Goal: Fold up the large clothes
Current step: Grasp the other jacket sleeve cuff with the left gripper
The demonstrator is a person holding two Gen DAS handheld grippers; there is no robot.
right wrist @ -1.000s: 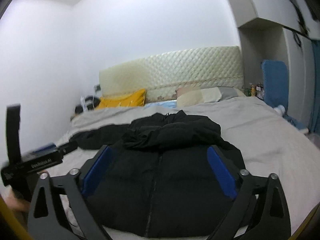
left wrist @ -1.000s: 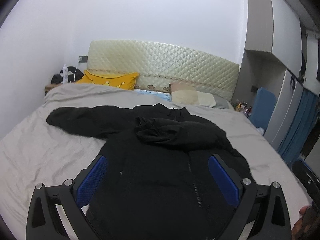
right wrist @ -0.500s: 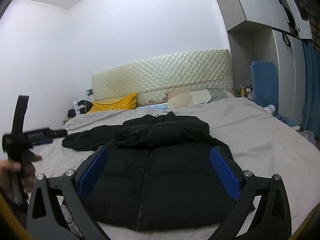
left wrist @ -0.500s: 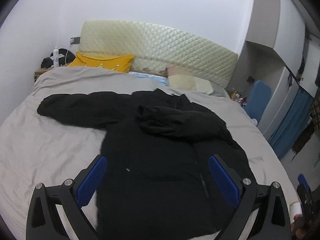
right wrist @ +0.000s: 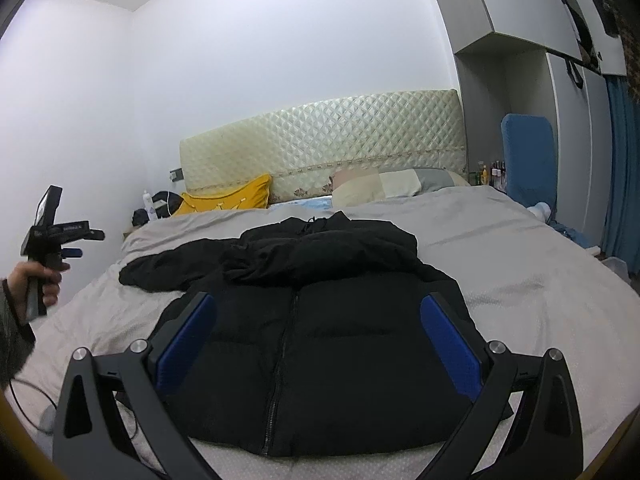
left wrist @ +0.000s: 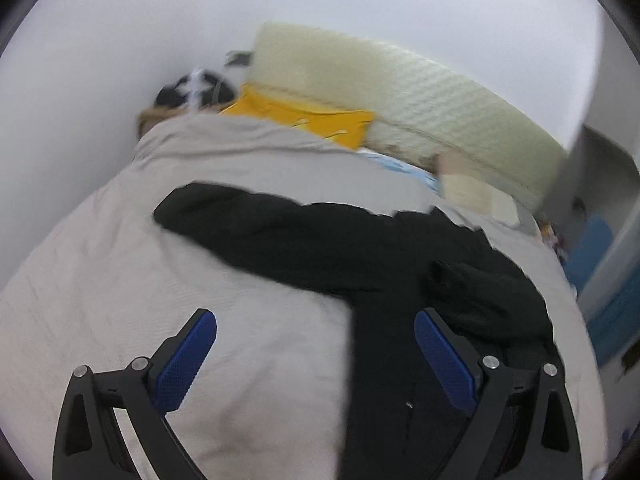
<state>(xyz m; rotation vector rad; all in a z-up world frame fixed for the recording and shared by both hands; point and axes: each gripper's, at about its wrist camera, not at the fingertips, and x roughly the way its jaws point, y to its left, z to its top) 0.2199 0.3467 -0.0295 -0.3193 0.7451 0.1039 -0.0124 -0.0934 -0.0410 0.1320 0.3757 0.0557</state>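
Note:
A black puffer jacket lies front up on the grey bed, zip closed, one sleeve folded across the chest. Its other sleeve stretches out flat toward the bed's left side. My left gripper is open above the bed, the sleeve ahead of it and the jacket body under its right finger. In the right wrist view a hand holds that left gripper in the air at the far left. My right gripper hangs open over the jacket's lower half, holding nothing.
A cream quilted headboard, a yellow pillow and pale pillows sit at the head of the bed. A cluttered nightstand is at its left. A blue chair, wardrobe and blue curtain stand at right. A cable lies near the front left.
The left gripper has swung left and tilted, so the outstretched sleeve now lies ahead of it; its view is blurred. The right gripper barely moved. Both stay open.

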